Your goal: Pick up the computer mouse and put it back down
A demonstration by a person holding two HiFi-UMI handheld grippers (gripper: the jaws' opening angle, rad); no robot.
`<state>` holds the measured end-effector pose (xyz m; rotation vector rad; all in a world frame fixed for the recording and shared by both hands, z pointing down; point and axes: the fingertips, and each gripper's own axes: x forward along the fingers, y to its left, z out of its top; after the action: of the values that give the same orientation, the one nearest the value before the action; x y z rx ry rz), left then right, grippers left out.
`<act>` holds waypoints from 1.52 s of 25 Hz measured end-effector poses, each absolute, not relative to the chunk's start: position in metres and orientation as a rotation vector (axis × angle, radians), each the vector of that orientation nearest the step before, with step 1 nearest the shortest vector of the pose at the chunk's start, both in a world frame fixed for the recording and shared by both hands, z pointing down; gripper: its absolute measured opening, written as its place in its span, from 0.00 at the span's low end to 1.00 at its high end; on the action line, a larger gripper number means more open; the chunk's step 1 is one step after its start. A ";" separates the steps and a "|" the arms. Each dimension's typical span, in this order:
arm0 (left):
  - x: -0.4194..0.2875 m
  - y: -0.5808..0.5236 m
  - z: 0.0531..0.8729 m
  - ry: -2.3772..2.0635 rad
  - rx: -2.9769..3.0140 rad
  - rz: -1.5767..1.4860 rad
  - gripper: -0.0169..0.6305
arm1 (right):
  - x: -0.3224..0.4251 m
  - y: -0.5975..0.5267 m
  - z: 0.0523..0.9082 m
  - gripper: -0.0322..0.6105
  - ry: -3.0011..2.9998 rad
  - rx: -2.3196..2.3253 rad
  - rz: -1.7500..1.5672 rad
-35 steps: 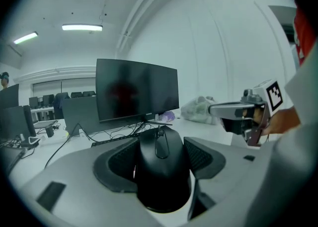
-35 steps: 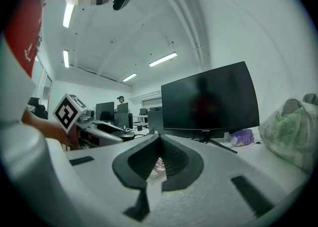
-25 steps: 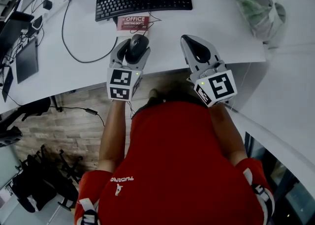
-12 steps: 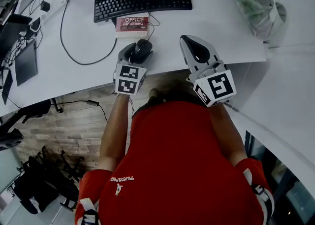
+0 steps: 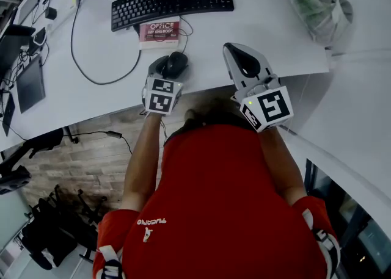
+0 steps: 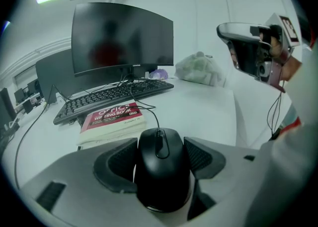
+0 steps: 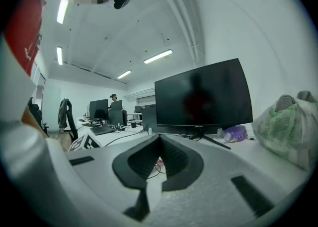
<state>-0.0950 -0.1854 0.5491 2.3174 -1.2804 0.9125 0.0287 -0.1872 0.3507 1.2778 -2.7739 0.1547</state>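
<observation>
The left tongs (image 6: 161,146) have the computer mouse (image 6: 161,171) right between their jaws, one ribbed pad pressed to each flank, closed in as far as the shell allows. The mouse sits just on the near side of the red book (image 6: 113,117), nose aimed at it, its cable (image 6: 149,114) curling past the book's right-hand corner. Whether it is off the tabletop (image 5: 263,33) or resting on it, I cannot tell.

Over to the right of the book, well apart from it, the right tongs (image 7: 160,146) hang in the air with their pads drawn together at the tips and nothing in them.

How will it handle? By the look of it, a light, hard plastic shell, smooth and curved, so likely to slip if squeezed high on the dome. The straight lower sides at mid-length, where the pads sit now, look like the best hold. The cable could tug it sideways during a lift, so a modest, level rise seems wise.
</observation>
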 end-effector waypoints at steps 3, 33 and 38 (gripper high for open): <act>-0.094 -0.186 0.553 -1.278 2.309 0.924 0.46 | 0.031 -0.188 0.351 0.06 -2.770 1.285 0.156; -0.079 -0.186 0.455 -1.347 2.460 0.654 0.48 | 0.027 -0.180 0.348 0.06 -2.816 1.245 0.164; -0.077 -0.186 0.388 -1.445 2.556 0.421 0.48 | 0.022 -0.176 0.342 0.06 -2.838 1.229 0.153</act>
<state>-0.0775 -0.1863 0.3879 2.5564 -1.4449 0.4206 0.0224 -0.1762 0.3424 1.2288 -2.8381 0.1532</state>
